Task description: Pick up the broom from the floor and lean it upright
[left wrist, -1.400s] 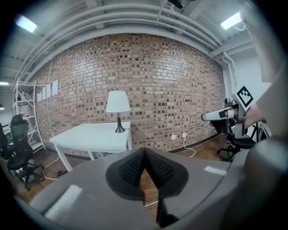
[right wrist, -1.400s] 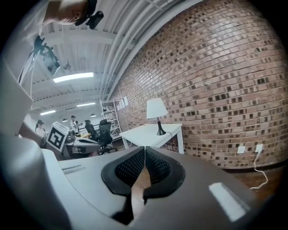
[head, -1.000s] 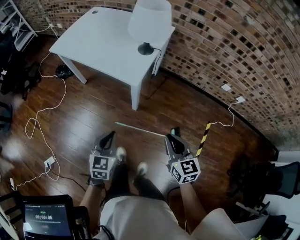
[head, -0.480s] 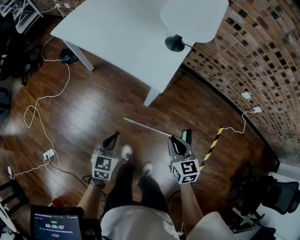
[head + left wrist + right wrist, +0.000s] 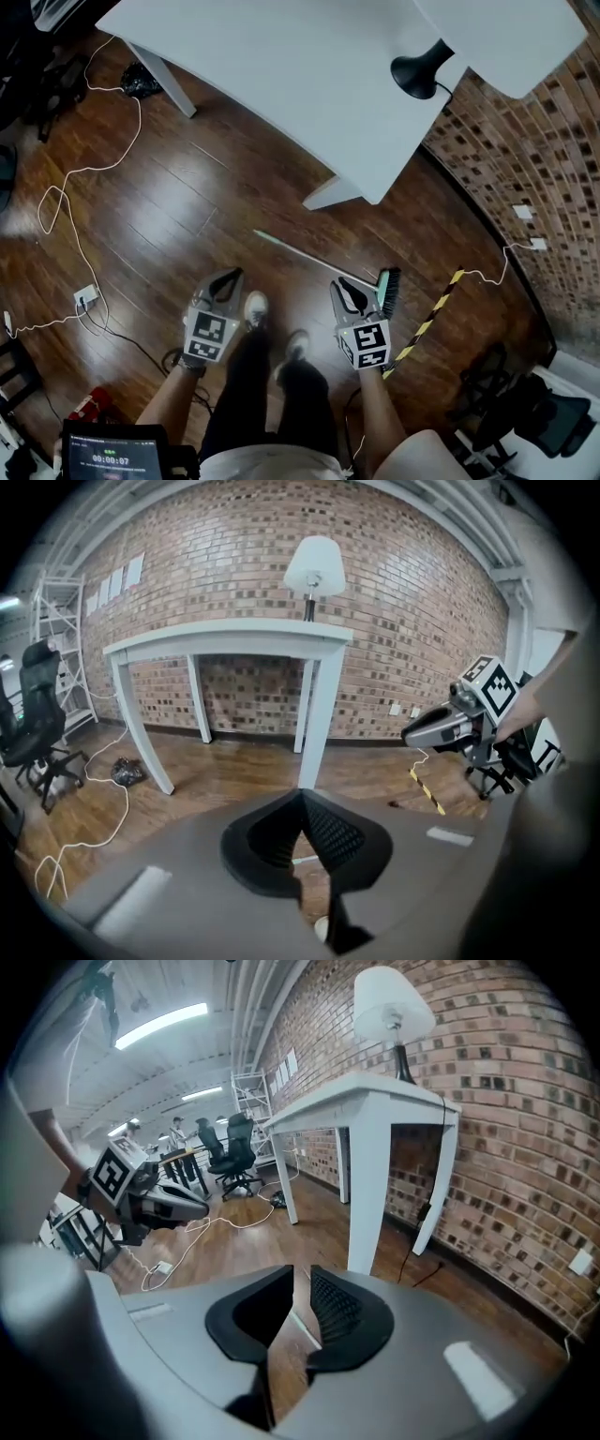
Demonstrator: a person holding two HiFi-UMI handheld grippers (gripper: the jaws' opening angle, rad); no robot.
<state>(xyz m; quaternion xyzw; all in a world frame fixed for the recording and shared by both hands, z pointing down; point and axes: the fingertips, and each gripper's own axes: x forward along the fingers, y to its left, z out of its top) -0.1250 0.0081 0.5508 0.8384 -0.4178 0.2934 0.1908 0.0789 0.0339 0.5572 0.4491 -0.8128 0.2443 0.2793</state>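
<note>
The broom lies flat on the wooden floor in the head view. Its thin pale handle (image 5: 309, 253) runs from the middle of the floor down-right to the dark-bristled head (image 5: 389, 292). My right gripper (image 5: 349, 287) hangs just left of the broom head, close to the handle's lower end. Its jaws are opening, a narrow gap shows (image 5: 302, 1275), and nothing is between them. Further left my left gripper (image 5: 229, 277) sits above a shoe, short of the handle. The left gripper's (image 5: 302, 793) jaw tips meet and hold nothing.
A white table (image 5: 281, 84) with a black-based lamp (image 5: 417, 75) stands ahead; its leg (image 5: 333, 195) comes down near the handle. A brick wall (image 5: 525, 141) runs on the right. A white cable (image 5: 89, 178), a yellow-black strip (image 5: 427, 323) and the person's shoes (image 5: 255, 307) are on the floor.
Both grippers have sunk toward the floor and the head has leant forward. The broom head, first hidden behind the right gripper, now shows beside it.
</note>
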